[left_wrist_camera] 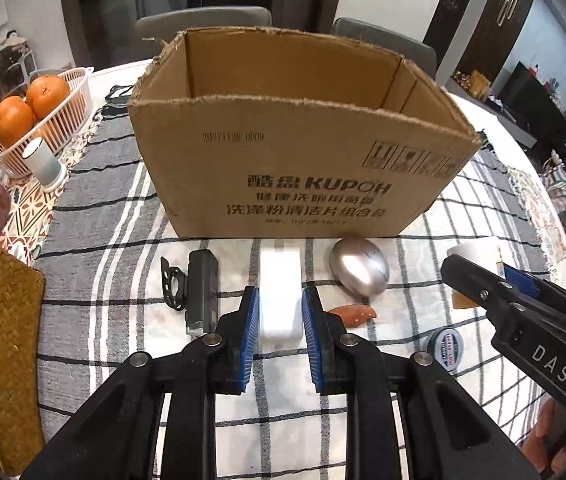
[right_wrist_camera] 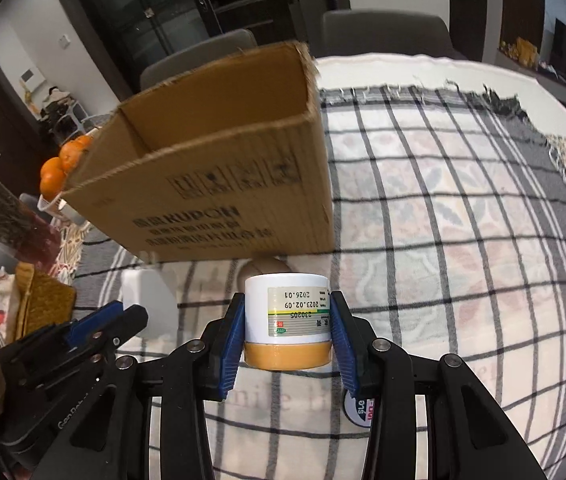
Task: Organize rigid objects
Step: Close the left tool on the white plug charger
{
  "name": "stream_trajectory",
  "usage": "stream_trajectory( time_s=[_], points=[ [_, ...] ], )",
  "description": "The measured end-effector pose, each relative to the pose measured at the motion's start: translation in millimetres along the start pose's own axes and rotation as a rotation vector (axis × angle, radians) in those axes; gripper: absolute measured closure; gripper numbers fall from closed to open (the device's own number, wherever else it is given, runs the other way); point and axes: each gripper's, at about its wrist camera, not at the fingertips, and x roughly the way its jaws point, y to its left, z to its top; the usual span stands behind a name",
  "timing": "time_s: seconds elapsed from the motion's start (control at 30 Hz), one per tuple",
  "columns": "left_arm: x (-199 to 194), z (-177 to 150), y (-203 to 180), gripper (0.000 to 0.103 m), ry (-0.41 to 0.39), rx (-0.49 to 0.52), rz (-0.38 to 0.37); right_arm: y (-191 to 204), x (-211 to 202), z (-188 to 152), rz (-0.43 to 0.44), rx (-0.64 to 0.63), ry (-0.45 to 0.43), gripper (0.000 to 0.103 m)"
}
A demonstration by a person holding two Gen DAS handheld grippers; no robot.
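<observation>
Both grippers had something. The left gripper (left_wrist_camera: 280, 312) was clamped on a white block (left_wrist_camera: 279, 294), held just in front of the cardboard box (left_wrist_camera: 283, 168). The right gripper (right_wrist_camera: 287, 332) was squeezing a white jar (right_wrist_camera: 287, 320), orange cap facing the camera, in front of the box's right corner. In front of the box on the checked cloth (left_wrist_camera: 95, 208) sat a black bike light (left_wrist_camera: 202, 292), a silver egg-shaped thing (left_wrist_camera: 359, 272) and a small round tin (left_wrist_camera: 447, 348). Basket of oranges (left_wrist_camera: 31, 108) was off to the box's left.
</observation>
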Motion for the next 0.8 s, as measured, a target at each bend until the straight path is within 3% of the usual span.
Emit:
stream_trajectory(
  time_s=[0.03,0.3,0.8],
  points=[
    [-1.7,0.1,-0.5,0.100,-0.002,0.000,-0.007,1.8,-2.3,0.4,0.003,-0.002,-0.006,0.062],
    [-23.8,-0.9,-2.5,0.101,-0.063,0.036,-0.021,11.1,-15.3,2.7,0.048,-0.011,-0.036,0.062],
    [-7.9,-53.6,-15.4,0.100,0.055,0.133,-0.069,9.7,-23.3,-46.1,0.045,-0.006,-0.021,0.062]
  ],
)
